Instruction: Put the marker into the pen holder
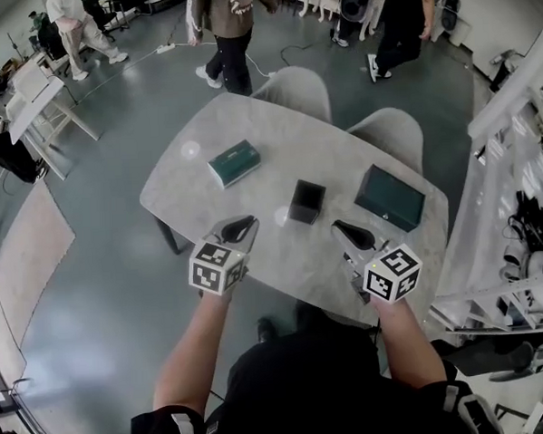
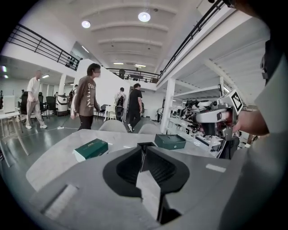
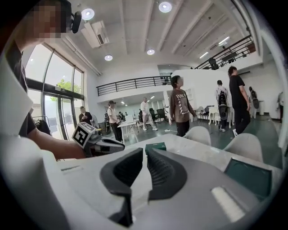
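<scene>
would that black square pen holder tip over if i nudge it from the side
The pen holder looks squat and square, sitting flat on the table, so a low nudge would probably slide it rather than tip it. It seems open-topped with nothing sticking out, so it is likely light. Its flat sides should keep it from rolling.

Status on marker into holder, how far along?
Done: cannot tell. No marker shows on the table, and the inside of the pen holder is dark. In hand: nothing; left gripper and right gripper are shut, empty. Left: finding the marker.
</scene>
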`<move>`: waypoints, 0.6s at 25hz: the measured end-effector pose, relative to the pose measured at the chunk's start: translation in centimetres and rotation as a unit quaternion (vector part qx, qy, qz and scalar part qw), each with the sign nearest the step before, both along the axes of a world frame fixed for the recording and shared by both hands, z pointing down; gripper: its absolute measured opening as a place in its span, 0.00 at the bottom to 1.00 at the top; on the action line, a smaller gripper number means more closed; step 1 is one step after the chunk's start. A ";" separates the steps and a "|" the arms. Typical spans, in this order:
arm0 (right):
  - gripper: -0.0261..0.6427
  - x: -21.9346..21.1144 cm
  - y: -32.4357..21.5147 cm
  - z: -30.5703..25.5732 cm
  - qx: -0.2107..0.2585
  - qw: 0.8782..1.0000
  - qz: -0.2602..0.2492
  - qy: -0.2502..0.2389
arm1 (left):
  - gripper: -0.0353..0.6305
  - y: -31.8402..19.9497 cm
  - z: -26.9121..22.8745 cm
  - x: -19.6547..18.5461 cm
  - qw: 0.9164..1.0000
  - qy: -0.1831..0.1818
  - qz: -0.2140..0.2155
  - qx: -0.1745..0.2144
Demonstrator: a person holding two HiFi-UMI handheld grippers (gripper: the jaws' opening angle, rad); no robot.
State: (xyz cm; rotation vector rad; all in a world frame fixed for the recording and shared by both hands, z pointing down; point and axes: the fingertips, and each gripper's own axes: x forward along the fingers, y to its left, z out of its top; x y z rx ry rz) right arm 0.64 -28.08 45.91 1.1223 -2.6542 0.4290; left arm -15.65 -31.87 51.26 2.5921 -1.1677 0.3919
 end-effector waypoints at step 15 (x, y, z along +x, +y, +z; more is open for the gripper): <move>0.04 5.8 4.1 -0.1 0.002 0.998 0.062 -0.032 | 0.11 5.0 -4.0 1.5 0.999 0.023 -0.032 0.029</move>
